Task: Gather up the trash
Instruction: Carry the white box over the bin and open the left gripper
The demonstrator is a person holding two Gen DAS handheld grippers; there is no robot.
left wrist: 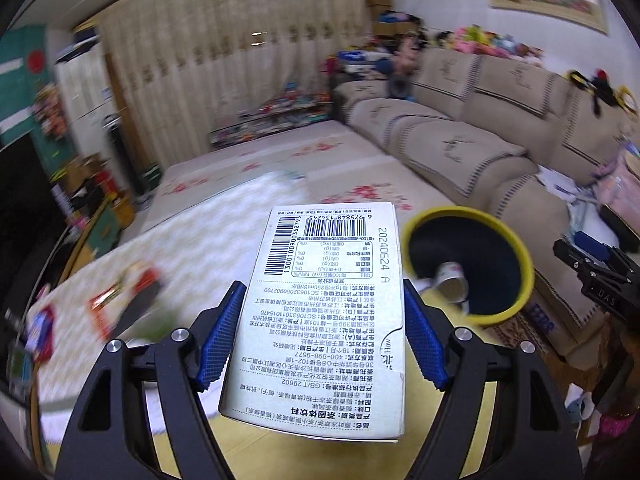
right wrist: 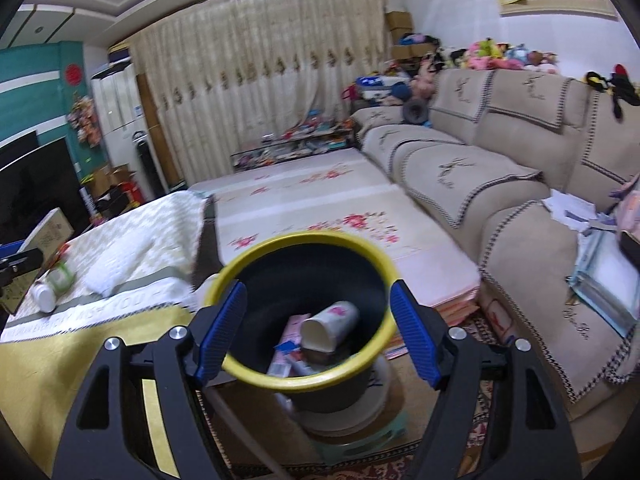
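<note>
My left gripper (left wrist: 324, 332) is shut on a white printed carton (left wrist: 324, 312) with barcodes, held above the table just left of the yellow-rimmed black bin (left wrist: 516, 240). A paper cup (left wrist: 450, 280) lies inside the bin. In the right wrist view my right gripper (right wrist: 318, 328) is open and empty, its blue fingers (right wrist: 224, 328) on either side of the bin's yellow rim (right wrist: 248, 374). The bin holds a white paper cup (right wrist: 330, 324) and wrappers (right wrist: 288, 344). My left gripper and carton show at the left edge of that view (right wrist: 24, 260).
The table (right wrist: 100, 344) has a yellow and patterned cloth with a white bottle (right wrist: 44, 298) and colourful wrappers (left wrist: 120, 296). A beige sofa (right wrist: 500, 184) runs along the right. The bin stands on a stool (right wrist: 360, 436) on the carpet.
</note>
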